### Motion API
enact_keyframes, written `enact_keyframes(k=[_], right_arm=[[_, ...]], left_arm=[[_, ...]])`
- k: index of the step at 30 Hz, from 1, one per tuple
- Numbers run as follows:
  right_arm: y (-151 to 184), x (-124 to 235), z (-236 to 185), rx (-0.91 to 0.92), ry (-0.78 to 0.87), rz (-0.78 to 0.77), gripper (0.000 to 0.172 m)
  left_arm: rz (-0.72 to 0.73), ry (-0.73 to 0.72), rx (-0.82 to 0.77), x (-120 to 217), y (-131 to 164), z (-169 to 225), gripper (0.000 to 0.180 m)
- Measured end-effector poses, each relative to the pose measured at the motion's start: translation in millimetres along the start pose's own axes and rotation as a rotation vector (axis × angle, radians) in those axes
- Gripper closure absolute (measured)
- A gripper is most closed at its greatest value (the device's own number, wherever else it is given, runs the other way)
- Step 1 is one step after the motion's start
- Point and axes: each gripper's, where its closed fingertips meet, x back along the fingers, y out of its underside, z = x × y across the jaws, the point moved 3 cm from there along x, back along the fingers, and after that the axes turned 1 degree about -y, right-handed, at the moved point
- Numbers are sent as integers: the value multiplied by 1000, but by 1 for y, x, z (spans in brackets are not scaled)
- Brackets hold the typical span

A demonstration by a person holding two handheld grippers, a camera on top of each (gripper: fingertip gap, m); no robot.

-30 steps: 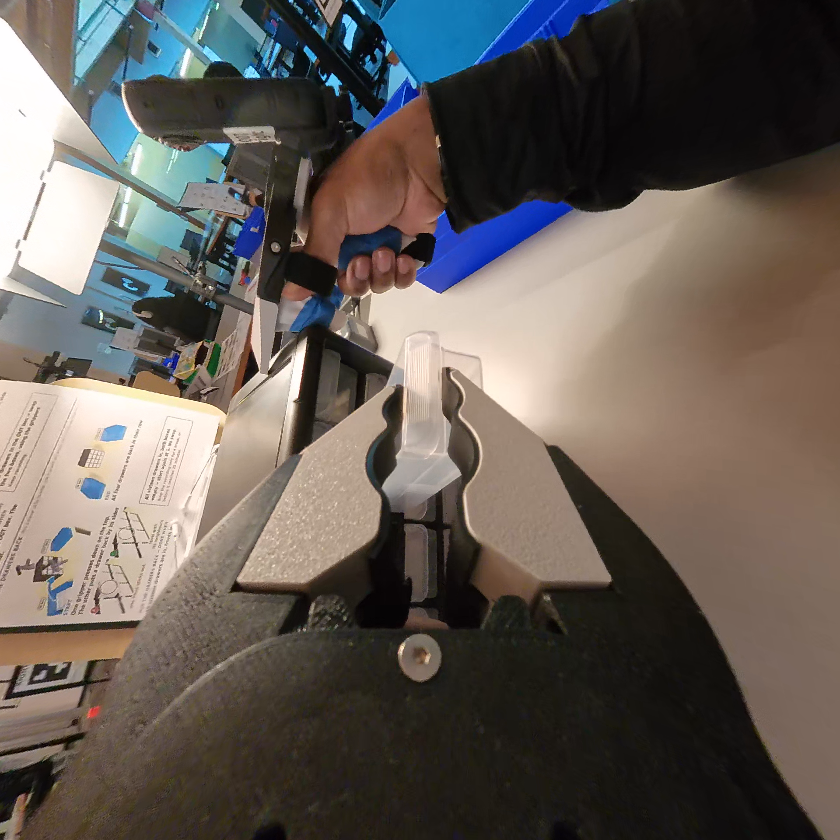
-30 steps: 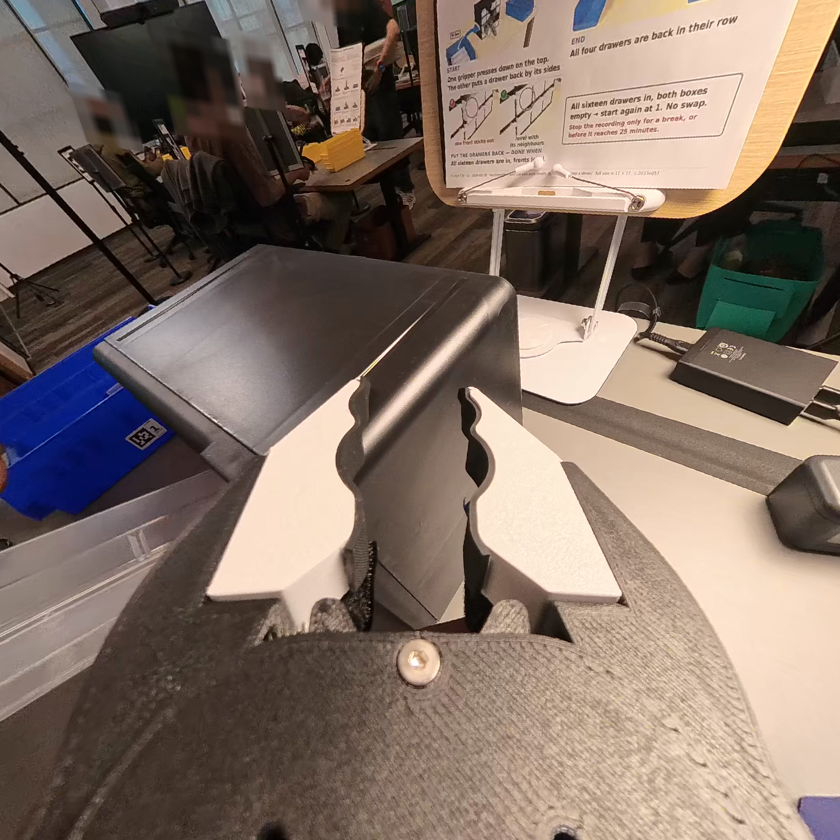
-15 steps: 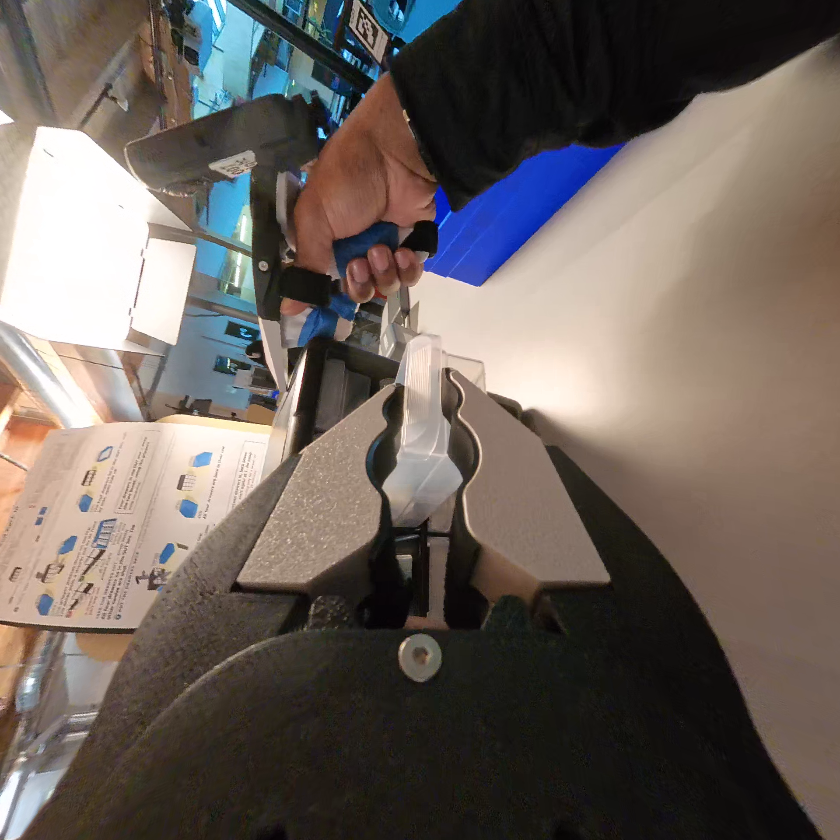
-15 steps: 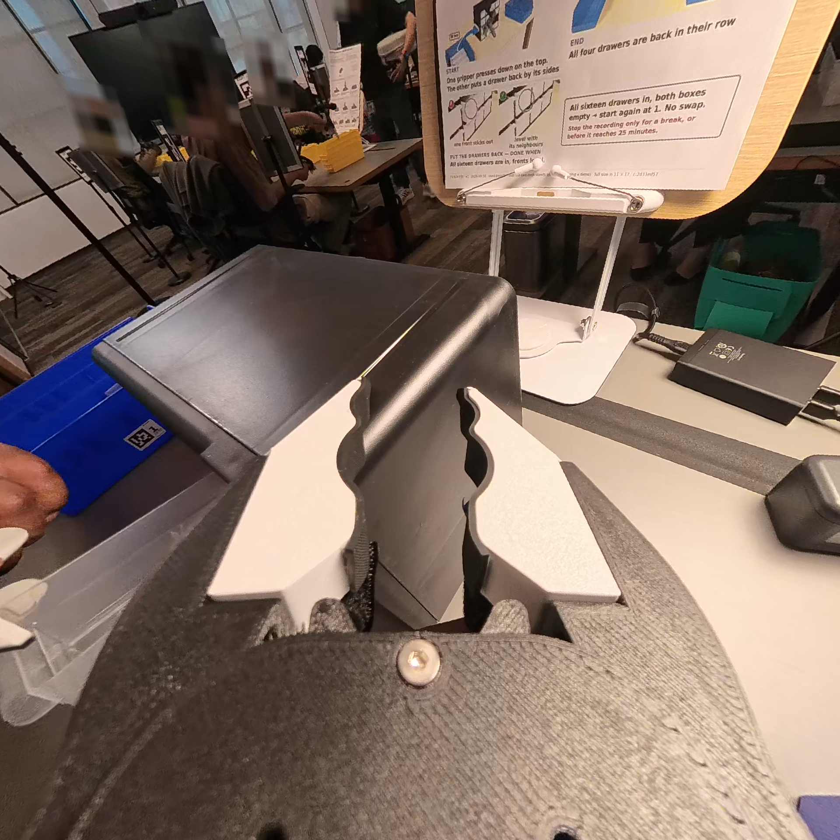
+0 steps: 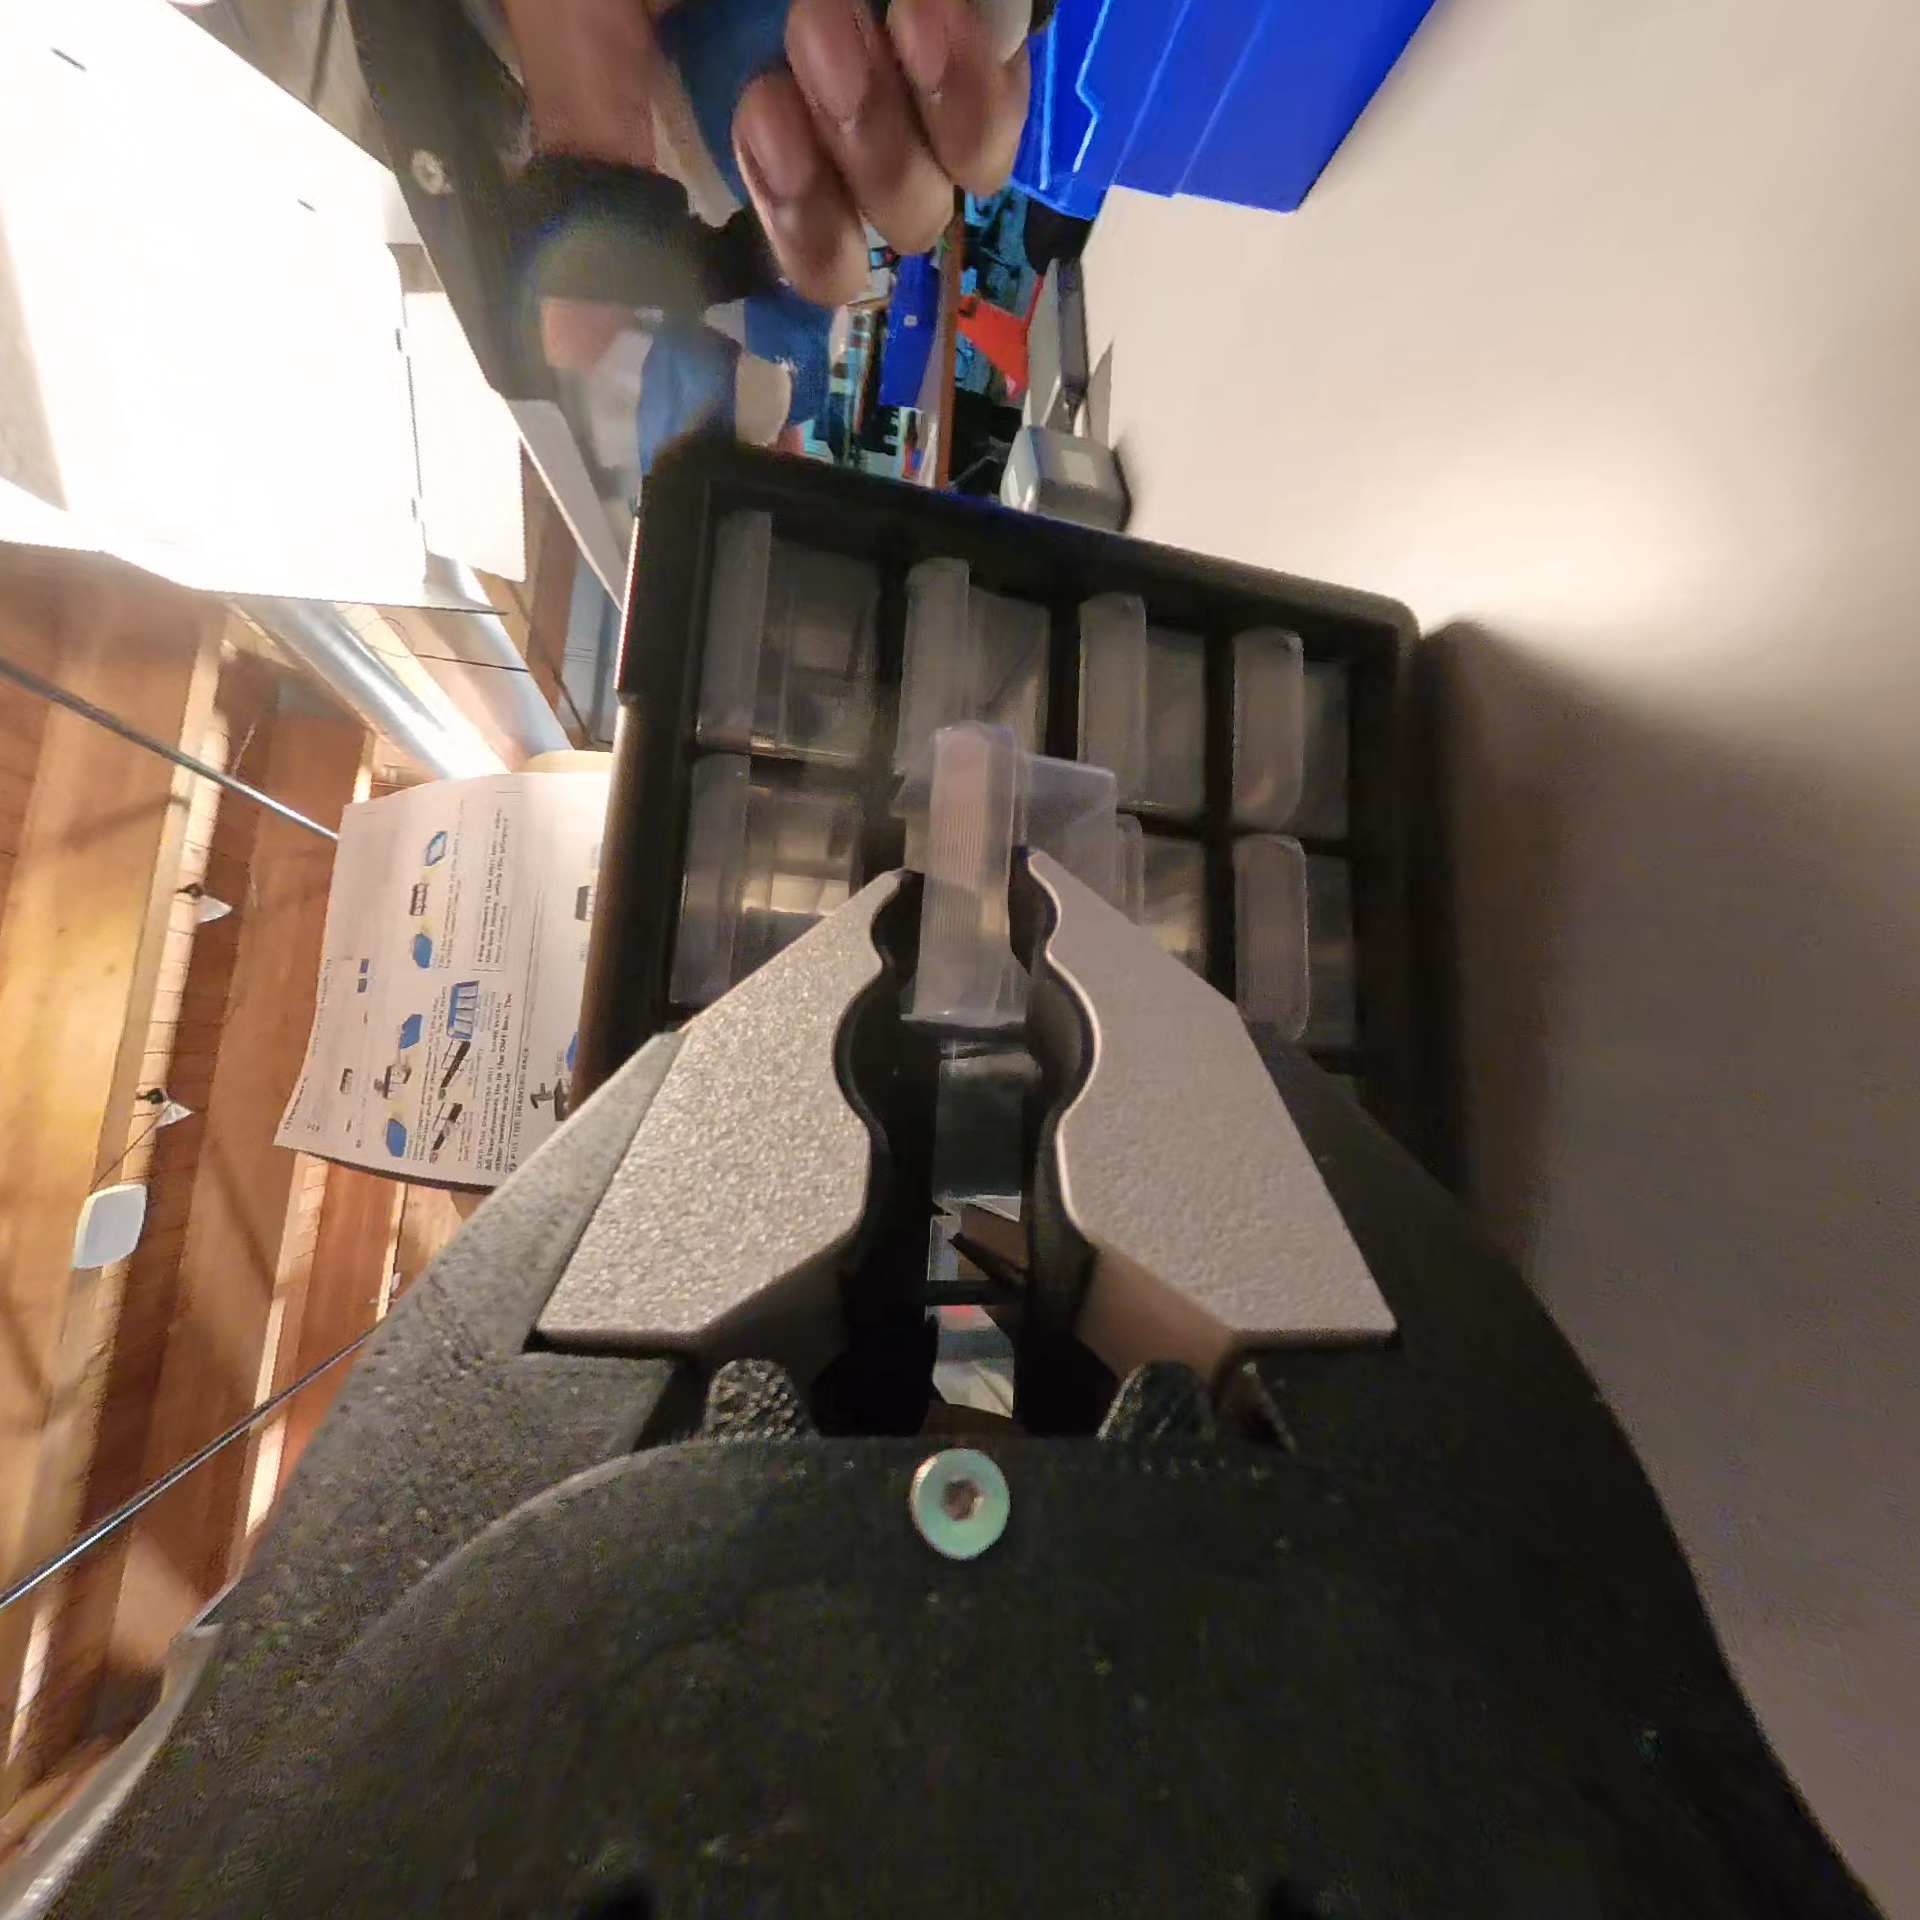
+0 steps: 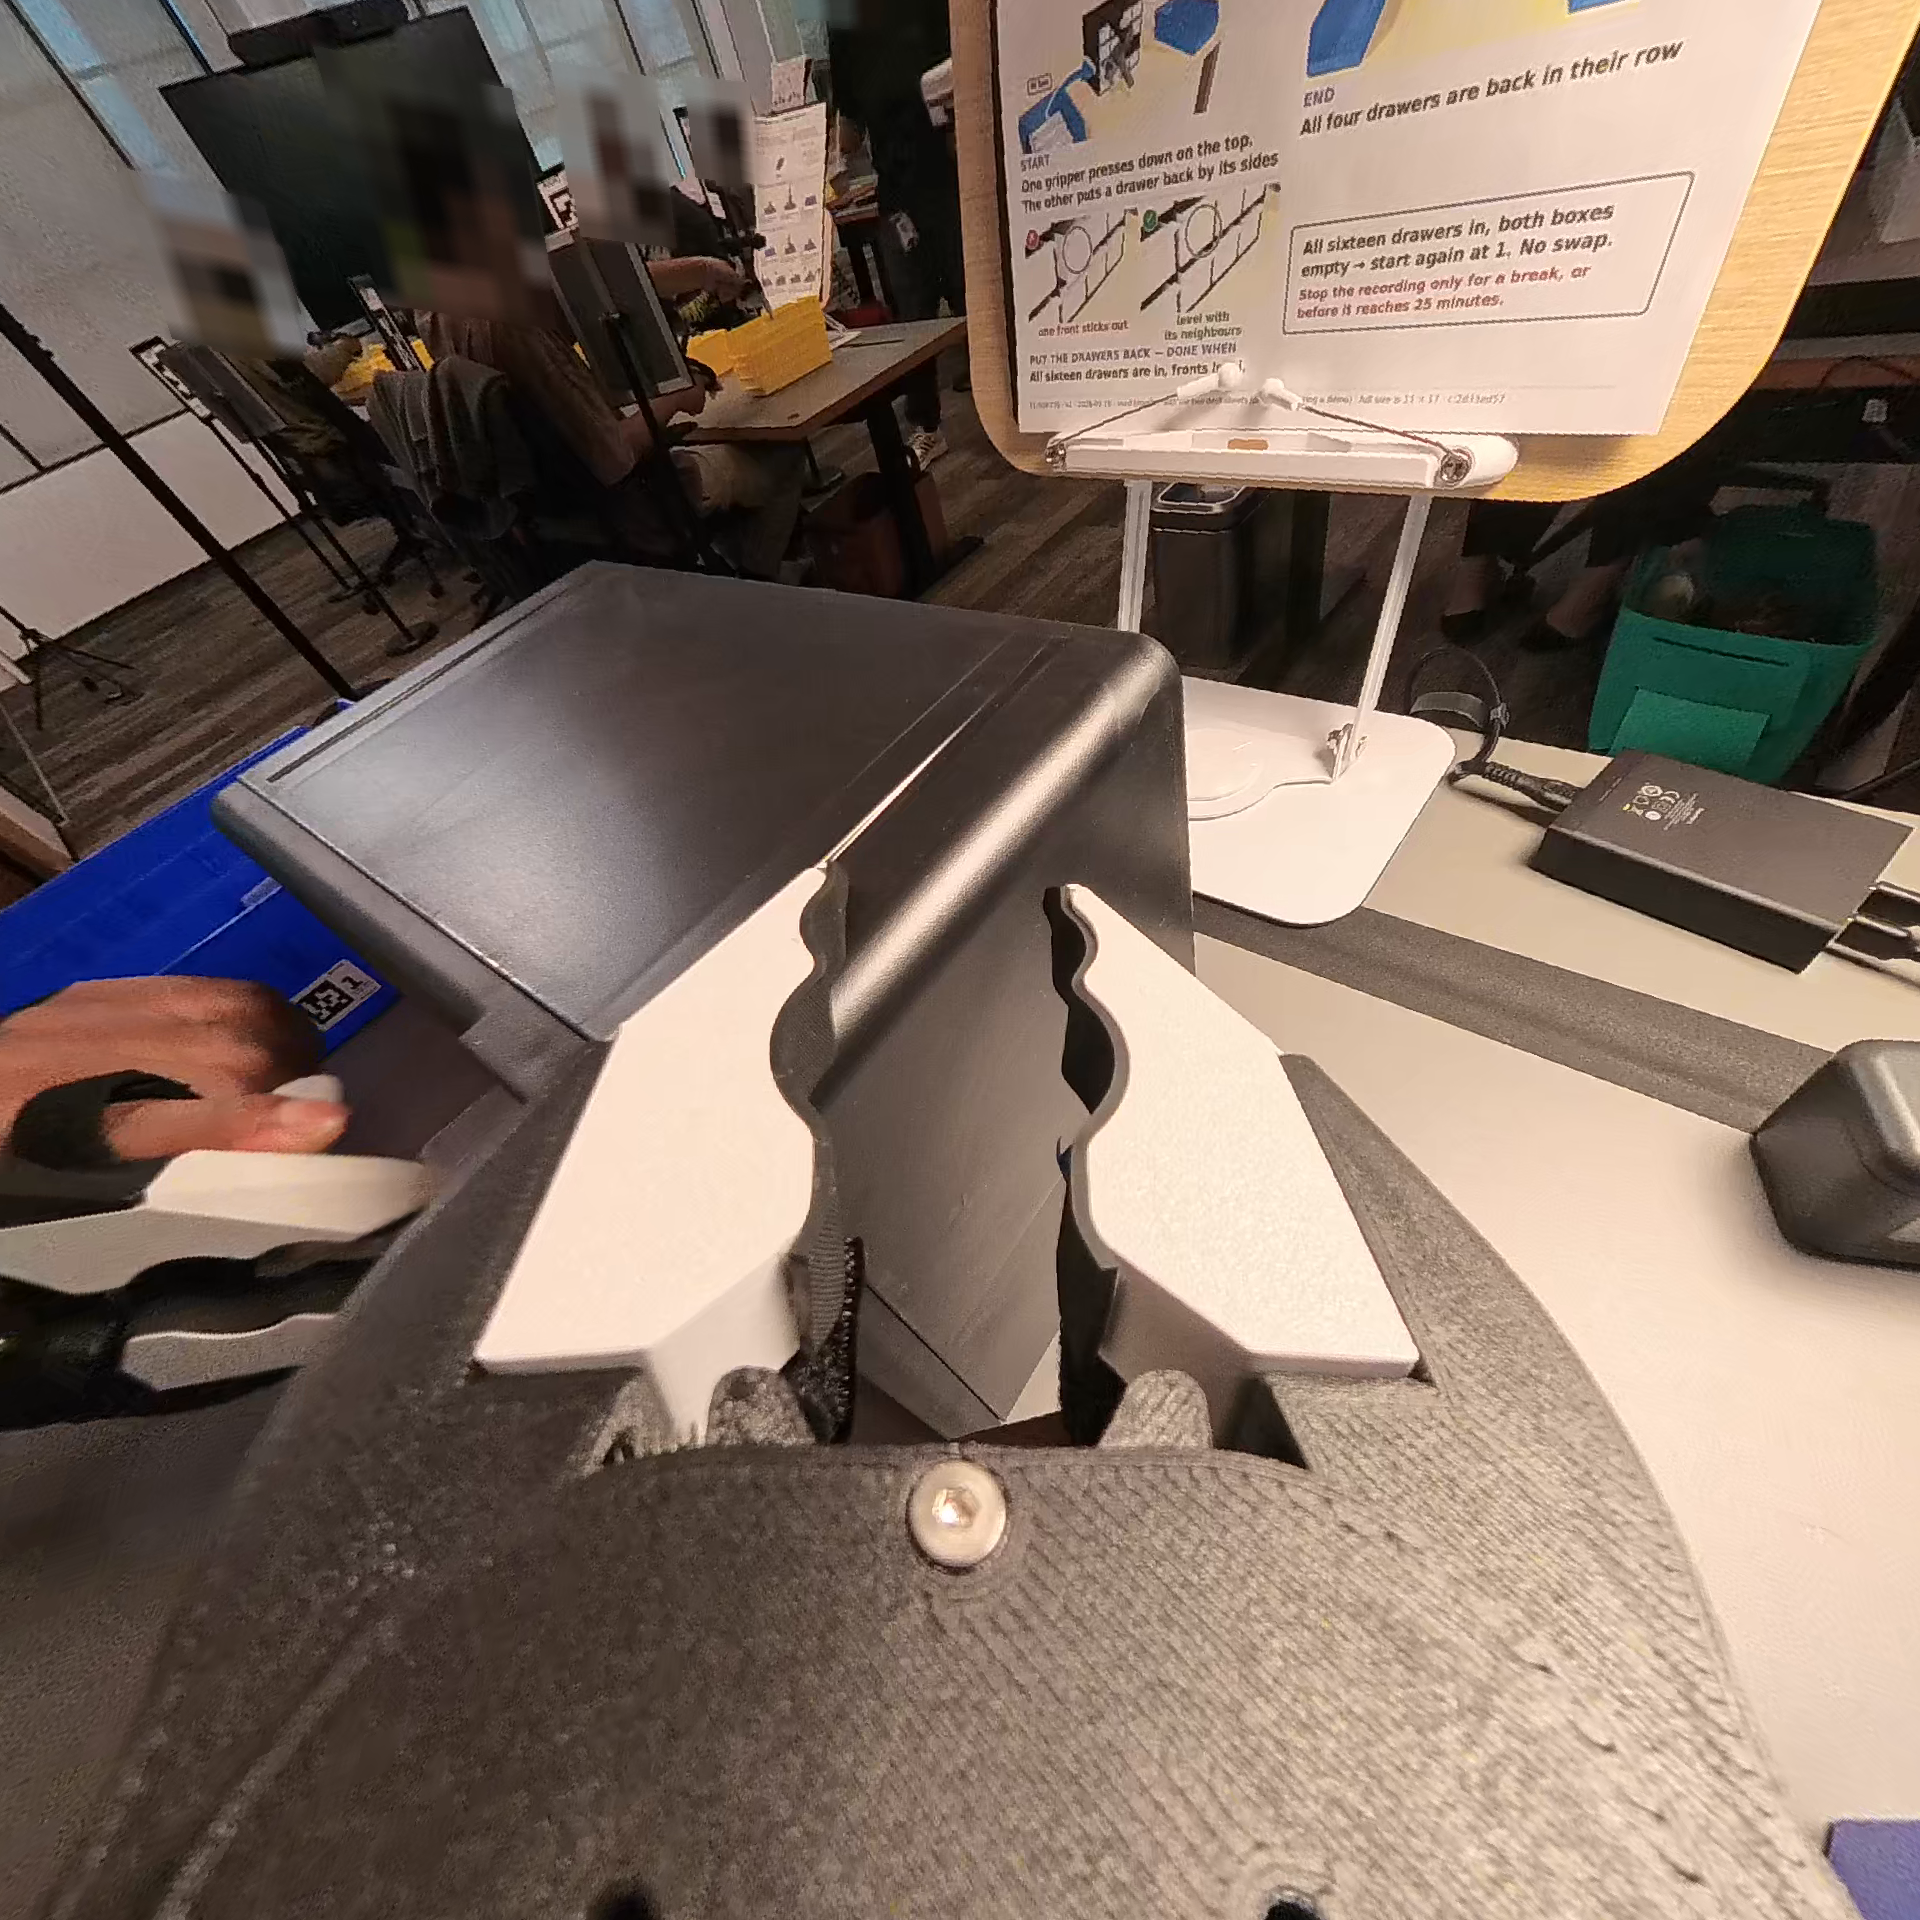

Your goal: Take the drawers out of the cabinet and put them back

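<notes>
Cabinet first, since it is the biggest thing before me: a black frame standing on the pale table, its front full of little clear drawers in rows of four. My right gripper sits at the cabinet's near right top edge with its jaws spread and gripping nothing; the black corner shows between the pads with space on the right side, so I judge I am steadying the cabinet rather than holding it. My left gripper is turned on its side at the cabinet front and pinches the ribbed handle of one clear drawer, both pads pressed to it. That drawer stands out nearer to me than its neighbours, over the second row. Every slot I can see around it seems filled, though the view is blurred and the lower rows are hidden behind my fingers. I reckon this drawer is partway in its slot, with the rest of the round left unclear.
</notes>
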Motion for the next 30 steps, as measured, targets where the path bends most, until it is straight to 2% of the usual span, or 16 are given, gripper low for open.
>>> enact_keyframes(k=[4,8,12,16,20,25,26,30], right_arm=[[0,0,0,-1,-3,0,130],[0,0,0,-4,-6,0,130],[0,0,0,1,0,1,131],[0,0,0,3,5,2,131],[0,0,0,2,4,2,131],[0,0,0,-1,-2,2,131],[0,0,0,-3,-3,2,131],[0,0,0,-3,-3,3,131]], left_arm=[[48,-45,38,8,-10,0,154],[119,-17,88,19,-23,4,164],[16,8,109,2,-4,6,171],[-71,11,182,-18,13,2,168],[-77,9,205,-19,12,-1,164],[-82,30,262,19,11,-5,155],[-91,38,294,30,13,-9,157],[-164,67,432,86,40,-35,148]])
